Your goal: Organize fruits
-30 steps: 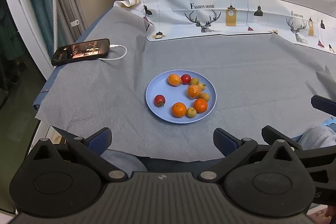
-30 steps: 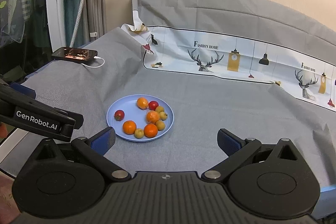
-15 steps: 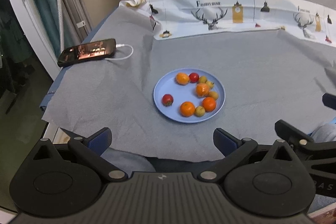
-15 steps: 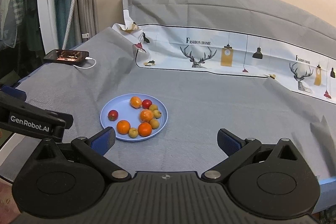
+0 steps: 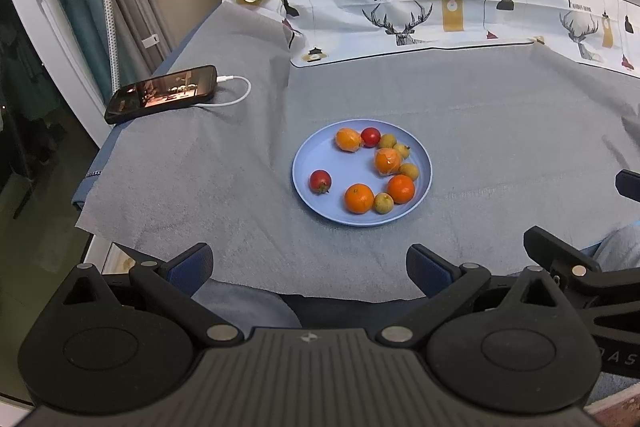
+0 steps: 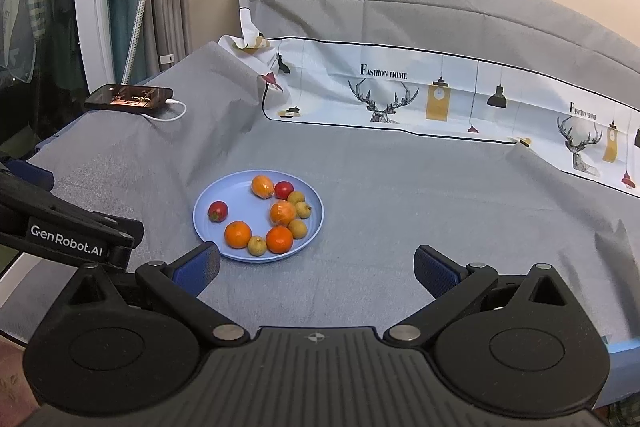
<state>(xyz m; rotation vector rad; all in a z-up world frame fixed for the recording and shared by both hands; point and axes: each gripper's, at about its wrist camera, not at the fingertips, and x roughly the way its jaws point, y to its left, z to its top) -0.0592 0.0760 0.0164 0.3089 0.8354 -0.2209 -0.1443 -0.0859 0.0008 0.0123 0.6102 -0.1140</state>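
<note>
Along the bottom of the left wrist view, the left gripper (image 5: pixel 308 267) stands wide apart with nothing between its blue-padded fingers (image 5: pixel 191 265), poised over the near edge of the grey cloth (image 5: pixel 500 131). At the lower right of that frame part of the right gripper's black body shows. Low in the right wrist view, the right gripper (image 6: pixel 316 269) is likewise spread wide and holds nothing, and the left tool's arm crosses the lower left of its frame.

Just beyond the fingers, near the middle of both frames, sits a round blue plate (image 5: pixel 312 157) on the cloth, apart from both grippers. Nearest on it lie two oranges (image 5: pixel 359 198) with a small yellow-green fruit (image 5: pixel 383 203) between them, touching the right one. To the left, alone, is a red fruit (image 5: pixel 320 181). Farther back, on the plate's right half, another orange (image 5: pixel 387 161) touches two yellow-green fruits, and at the far rim an orange (image 5: pixel 348 139) sits against a second red fruit (image 5: pixel 370 137), with one more yellow-green fruit beside that.

Farther off, at the left of both frames, a phone (image 5: pixel 162 99) with a lit screen lies on the cloth, a white cable (image 5: pixel 236 95) plugged in. Across the back runs a white printed strip (image 5: pixel 440 23) with deer heads and lamps.
</note>
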